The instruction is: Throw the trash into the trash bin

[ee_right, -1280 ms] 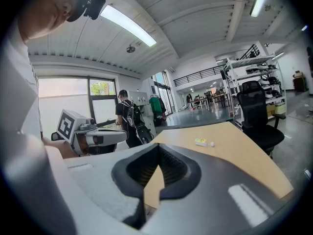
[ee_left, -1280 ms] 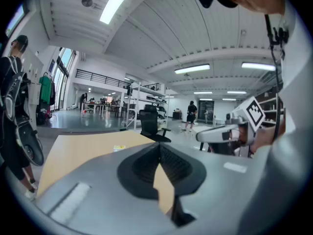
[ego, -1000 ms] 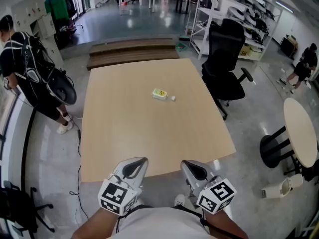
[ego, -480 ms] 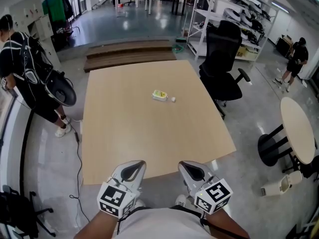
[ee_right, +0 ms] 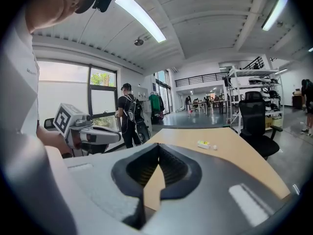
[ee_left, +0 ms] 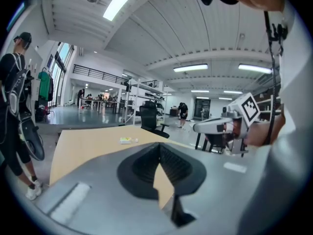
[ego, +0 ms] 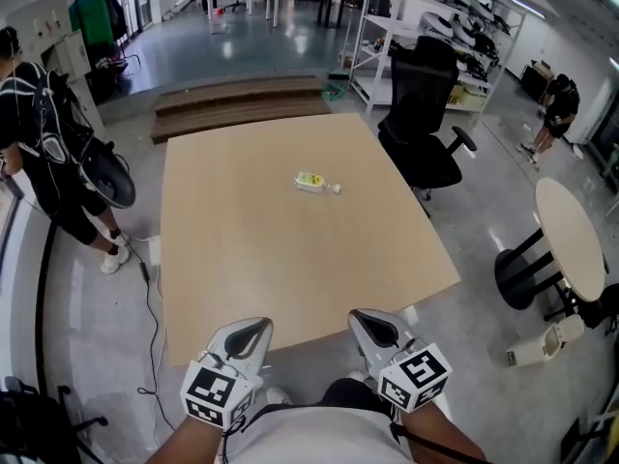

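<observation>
A: Tongs? 
B: Left gripper [ego: 250, 334] and right gripper [ego: 375, 329] are both closed and empty, at the table [ego: 222, 269] edge.

A: Trash? 
B: The trash [ego: 309, 181] is mid-table at twelve o'clock, well apart, long axis nine-to-three. Neither gripper looks nearer.

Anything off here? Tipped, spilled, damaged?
The small bottle lies on its side on the wooden table, a small white piece loose beside it. On the floor near the round table, a white bin-like container lies tipped over. No spill visible.
</observation>
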`<state>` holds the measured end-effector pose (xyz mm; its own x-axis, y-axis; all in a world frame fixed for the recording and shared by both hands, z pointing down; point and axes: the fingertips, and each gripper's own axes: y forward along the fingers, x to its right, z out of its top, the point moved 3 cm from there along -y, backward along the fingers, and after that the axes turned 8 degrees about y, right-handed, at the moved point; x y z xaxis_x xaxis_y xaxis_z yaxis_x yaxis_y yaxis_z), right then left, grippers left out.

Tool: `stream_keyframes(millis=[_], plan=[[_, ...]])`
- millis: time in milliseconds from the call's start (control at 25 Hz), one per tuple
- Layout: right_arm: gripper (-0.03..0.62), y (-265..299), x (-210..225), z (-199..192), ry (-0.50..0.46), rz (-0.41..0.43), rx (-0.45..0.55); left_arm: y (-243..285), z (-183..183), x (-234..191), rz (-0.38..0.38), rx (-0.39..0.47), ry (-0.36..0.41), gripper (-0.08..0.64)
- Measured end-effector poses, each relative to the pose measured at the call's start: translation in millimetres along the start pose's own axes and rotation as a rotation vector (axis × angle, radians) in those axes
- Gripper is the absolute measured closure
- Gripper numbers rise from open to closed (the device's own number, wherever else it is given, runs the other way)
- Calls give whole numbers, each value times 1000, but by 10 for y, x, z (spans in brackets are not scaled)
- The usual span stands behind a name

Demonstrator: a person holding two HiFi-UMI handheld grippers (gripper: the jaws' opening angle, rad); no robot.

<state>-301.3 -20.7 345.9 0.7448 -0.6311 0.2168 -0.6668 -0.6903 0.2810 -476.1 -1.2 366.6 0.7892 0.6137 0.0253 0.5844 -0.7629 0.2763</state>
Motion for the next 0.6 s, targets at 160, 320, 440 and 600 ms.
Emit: stream_keyframes(millis=[160, 320, 440, 600], plan=[[589, -18, -9, -43, -15, -17, -30, -26, -43, -38, 0, 0, -23, 552], [589, 62, 94, -63, -36, -24, -46, -2, -91, -58, 2, -8, -34, 552], [588, 164, 177, -70, -52, -15, -62, -6, -115, -118, 20, -20, -44, 552], [563, 358, 336, -105, -49, 10, -87, -10, -148, -222, 65, -43, -42, 552]])
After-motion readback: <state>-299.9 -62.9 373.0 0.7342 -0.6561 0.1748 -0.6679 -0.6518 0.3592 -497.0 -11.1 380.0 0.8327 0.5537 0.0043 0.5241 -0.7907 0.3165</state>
